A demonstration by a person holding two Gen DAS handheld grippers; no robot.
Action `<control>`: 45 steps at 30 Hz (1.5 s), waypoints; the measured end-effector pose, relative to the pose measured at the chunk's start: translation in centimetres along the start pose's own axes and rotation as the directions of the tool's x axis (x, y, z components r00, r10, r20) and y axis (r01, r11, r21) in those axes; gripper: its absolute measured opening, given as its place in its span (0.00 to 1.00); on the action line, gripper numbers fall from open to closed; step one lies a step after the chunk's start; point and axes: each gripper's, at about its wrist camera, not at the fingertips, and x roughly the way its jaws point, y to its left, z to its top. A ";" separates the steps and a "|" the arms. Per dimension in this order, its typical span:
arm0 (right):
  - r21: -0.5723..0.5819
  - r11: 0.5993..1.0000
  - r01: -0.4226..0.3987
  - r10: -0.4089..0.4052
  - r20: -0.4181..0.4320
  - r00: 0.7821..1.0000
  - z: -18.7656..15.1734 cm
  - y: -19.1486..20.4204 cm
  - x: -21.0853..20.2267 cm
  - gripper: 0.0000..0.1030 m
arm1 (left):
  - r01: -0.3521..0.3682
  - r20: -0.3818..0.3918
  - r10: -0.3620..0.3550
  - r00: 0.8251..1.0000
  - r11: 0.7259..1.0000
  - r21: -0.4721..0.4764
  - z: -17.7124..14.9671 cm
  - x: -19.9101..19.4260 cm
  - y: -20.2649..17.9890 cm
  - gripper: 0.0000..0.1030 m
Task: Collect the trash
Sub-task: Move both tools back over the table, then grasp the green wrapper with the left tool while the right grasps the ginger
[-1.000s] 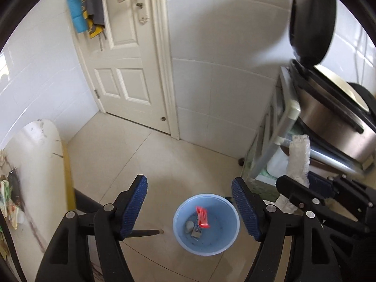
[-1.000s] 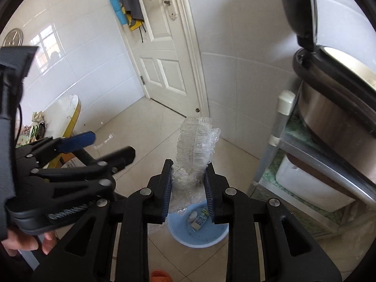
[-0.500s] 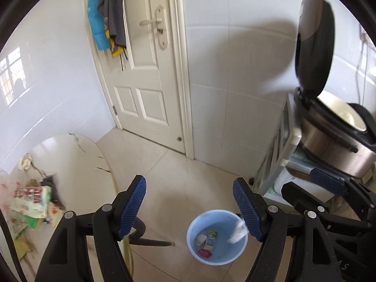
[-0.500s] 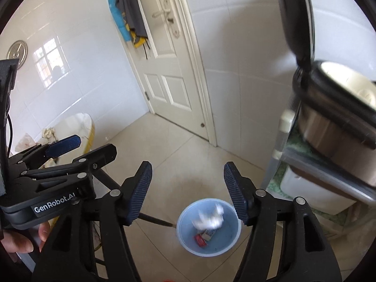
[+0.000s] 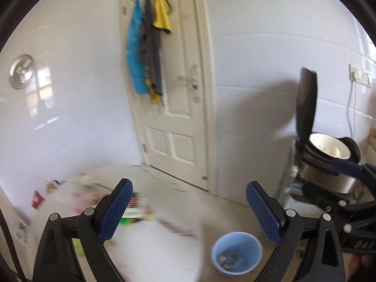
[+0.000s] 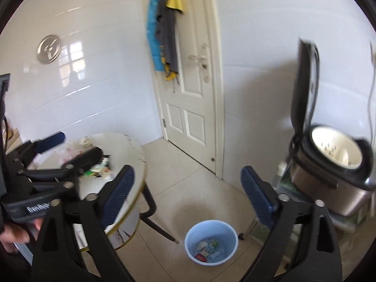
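Two raised, empty grippers (image 5: 189, 208) (image 6: 188, 196); one bin (image 6: 211, 242), four scraps (image 6: 208, 249).

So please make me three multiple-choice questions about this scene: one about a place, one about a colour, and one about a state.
1. Where does the trash bin stand?
A. on the round table
B. on the floor
C. on the shelf by the rice cooker

2. What colour is the trash bin?
A. red
B. green
C. light blue

3. How is the rice cooker lid?
A. raised open
B. shut
C. lying on the floor

Answers:
1 B: the trash bin stands on the floor tiles, beside the round table.
2 C: its wall is light blue.
3 A: the rice cooker lid stands upright above the rice cooker.
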 end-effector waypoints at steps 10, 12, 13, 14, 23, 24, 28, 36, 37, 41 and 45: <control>-0.245 0.965 -0.090 0.090 -0.010 0.996 2.0 11.2 -0.1 0.99 | -0.201 0.015 0.204 0.979 0.974 -0.100 -4.4 -4.2 12.0 0.99; -0.277 0.952 -0.129 0.119 -0.053 0.991 1.8 13.1 1.9 0.99 | -0.228 -0.033 0.226 0.974 0.965 -0.131 -6.0 -3.4 14.2 0.99; -0.285 0.947 -0.149 0.132 -0.079 0.988 1.6 13.8 3.1 0.99 | -0.234 -0.060 0.227 0.972 0.961 -0.149 -6.7 -2.9 15.1 0.99; -0.289 0.943 -0.167 0.144 -0.099 0.985 1.3 14.3 4.2 0.99 | -0.187 -0.015 0.187 0.982 0.965 -0.184 -7.6 -2.1 16.1 0.99; -0.250 0.909 -0.334 0.258 -0.292 0.921 -2.8 19.1 13.9 0.99 | -0.191 -0.295 0.120 0.948 0.955 -0.226 -14.7 6.4 17.4 0.99; -0.250 0.903 -0.348 0.267 -0.309 0.913 -3.3 19.6 14.7 0.99 | -0.186 -0.308 0.110 0.945 0.956 -0.228 -15.2 7.1 17.3 0.99; -0.264 0.888 -0.375 0.273 -0.352 0.895 -4.8 21.1 17.0 0.99 | -0.181 -0.354 0.093 0.931 0.957 -0.225 -15.8 9.7 16.8 0.99; -0.249 0.884 -0.396 0.291 -0.371 0.882 -4.9 21.2 18.7 0.99 | -0.091 -0.366 -0.026 0.930 0.951 -0.297 -14.6 12.9 20.7 0.55; -0.252 0.883 -0.397 0.290 -0.371 0.882 -4.9 21.4 18.8 0.98 | -0.112 -0.362 0.003 0.932 0.953 -0.281 -14.9 12.6 20.8 0.51; -0.270 0.867 -0.418 0.302 -0.383 0.873 -5.0 22.7 19.5 0.98 | -0.268 -0.476 0.089 0.875 0.907 -0.324 -14.8 11.8 23.1 0.19; -0.290 0.845 -0.450 0.317 -0.407 0.857 -5.6 24.5 19.9 0.98 | -0.254 -0.468 0.071 0.881 0.905 -0.340 -14.9 8.8 24.2 0.15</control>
